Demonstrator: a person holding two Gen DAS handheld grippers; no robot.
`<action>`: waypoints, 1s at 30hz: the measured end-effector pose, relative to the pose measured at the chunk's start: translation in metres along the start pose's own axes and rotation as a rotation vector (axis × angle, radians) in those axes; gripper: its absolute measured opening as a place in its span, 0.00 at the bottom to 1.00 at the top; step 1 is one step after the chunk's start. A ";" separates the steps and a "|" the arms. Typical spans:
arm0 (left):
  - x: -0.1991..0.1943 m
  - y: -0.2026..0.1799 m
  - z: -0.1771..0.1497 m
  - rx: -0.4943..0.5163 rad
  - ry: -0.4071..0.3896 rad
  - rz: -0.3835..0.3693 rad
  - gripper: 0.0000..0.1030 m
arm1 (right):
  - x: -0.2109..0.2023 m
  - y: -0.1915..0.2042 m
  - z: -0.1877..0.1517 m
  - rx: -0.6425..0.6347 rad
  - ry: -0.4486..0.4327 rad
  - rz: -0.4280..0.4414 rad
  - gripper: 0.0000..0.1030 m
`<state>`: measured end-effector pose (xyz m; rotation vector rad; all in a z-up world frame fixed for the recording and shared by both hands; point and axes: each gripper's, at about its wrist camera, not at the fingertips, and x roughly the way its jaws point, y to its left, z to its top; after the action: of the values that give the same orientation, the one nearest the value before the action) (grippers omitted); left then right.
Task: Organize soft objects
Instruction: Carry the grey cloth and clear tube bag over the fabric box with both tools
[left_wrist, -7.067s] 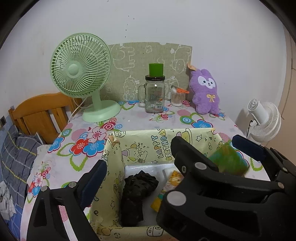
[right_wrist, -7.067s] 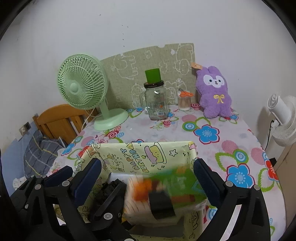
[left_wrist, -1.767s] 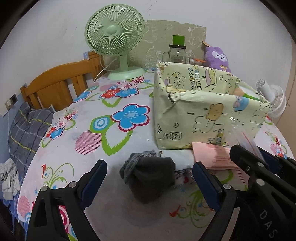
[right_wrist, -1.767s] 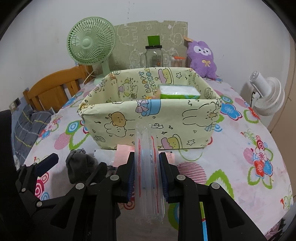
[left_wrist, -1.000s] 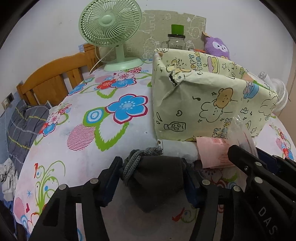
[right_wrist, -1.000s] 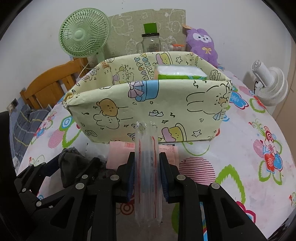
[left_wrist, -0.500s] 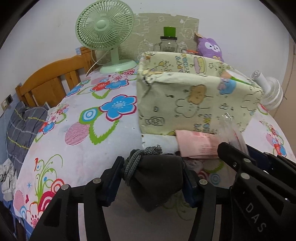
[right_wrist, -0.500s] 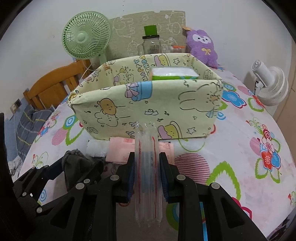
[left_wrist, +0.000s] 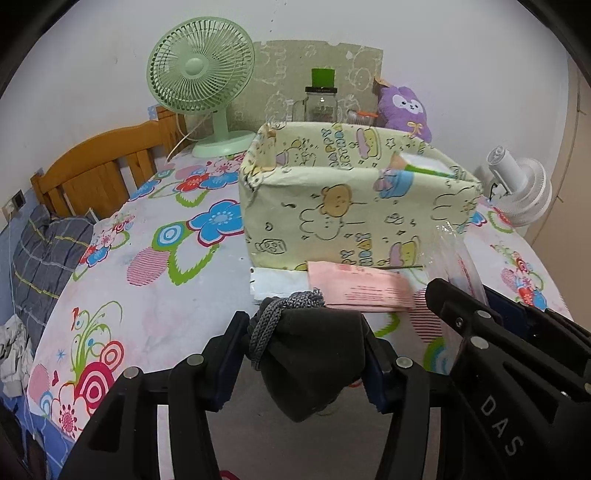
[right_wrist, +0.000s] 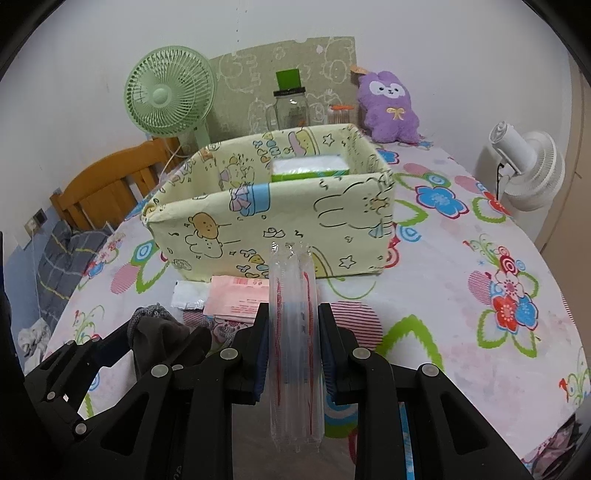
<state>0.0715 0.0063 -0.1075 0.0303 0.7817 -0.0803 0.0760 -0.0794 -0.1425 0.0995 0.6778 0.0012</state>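
Dark sock (left_wrist: 314, 354) clamped, near table edge (left_wrist: 110, 387); box (left_wrist: 347, 206) ahead.

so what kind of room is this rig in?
Likely a bedroom at home: a wooden headboard beside the flowered table, a plush toy and a desk fan.

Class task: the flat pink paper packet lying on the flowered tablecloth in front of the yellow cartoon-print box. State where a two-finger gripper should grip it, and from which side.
Grip the flat pink paper packet by its near edge, coming in low from the front. It lies flat on the flowered tablecloth, so there is little to pinch from above, and the yellow cartoon-print box seems to block its far side.
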 end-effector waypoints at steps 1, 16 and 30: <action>-0.003 -0.002 0.000 0.001 -0.004 -0.002 0.55 | -0.002 -0.001 0.000 0.001 -0.003 0.001 0.27; -0.038 -0.023 0.014 -0.008 -0.069 -0.015 0.55 | -0.038 -0.016 0.016 -0.006 -0.074 0.012 0.27; -0.068 -0.030 0.037 -0.025 -0.124 -0.010 0.54 | -0.071 -0.017 0.043 -0.040 -0.135 0.033 0.27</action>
<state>0.0469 -0.0218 -0.0328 -0.0027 0.6593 -0.0813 0.0473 -0.1023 -0.0665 0.0721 0.5411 0.0395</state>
